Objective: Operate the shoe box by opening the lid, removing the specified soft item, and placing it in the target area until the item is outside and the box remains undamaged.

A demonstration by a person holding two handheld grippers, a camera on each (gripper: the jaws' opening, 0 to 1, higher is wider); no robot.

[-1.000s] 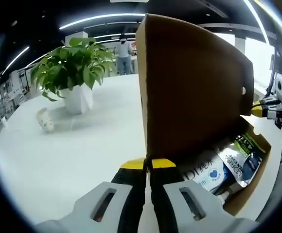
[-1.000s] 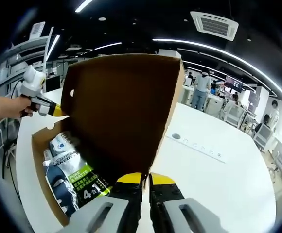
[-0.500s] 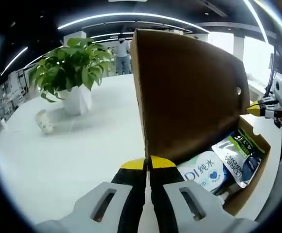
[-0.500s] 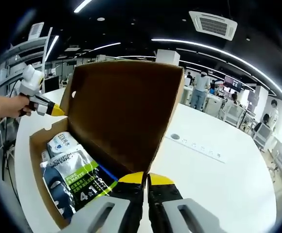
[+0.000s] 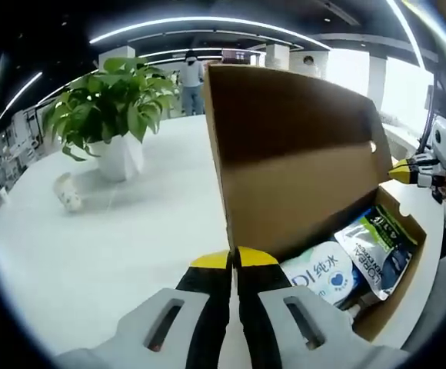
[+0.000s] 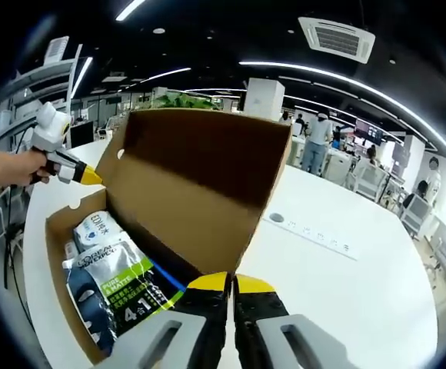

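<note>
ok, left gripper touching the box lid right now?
Touching. In the left gripper view, the left gripper has its yellow tips shut on the lower corner of the lid. In the right gripper view, the same gripper meets the lid's far corner.

White table [image 5: 115, 238] bears shoe box [image 5: 396, 296], potted plant [image 5: 111, 115].

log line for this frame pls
phase: lid opening | left gripper: shut on lid corner | right gripper: shut on lid, other corner | box: open, packets inside

One shoe box [image 5: 300, 177], two soft packs [image 6: 119, 288] [image 5: 327, 273], one potted plant [image 5: 111, 115].
</note>
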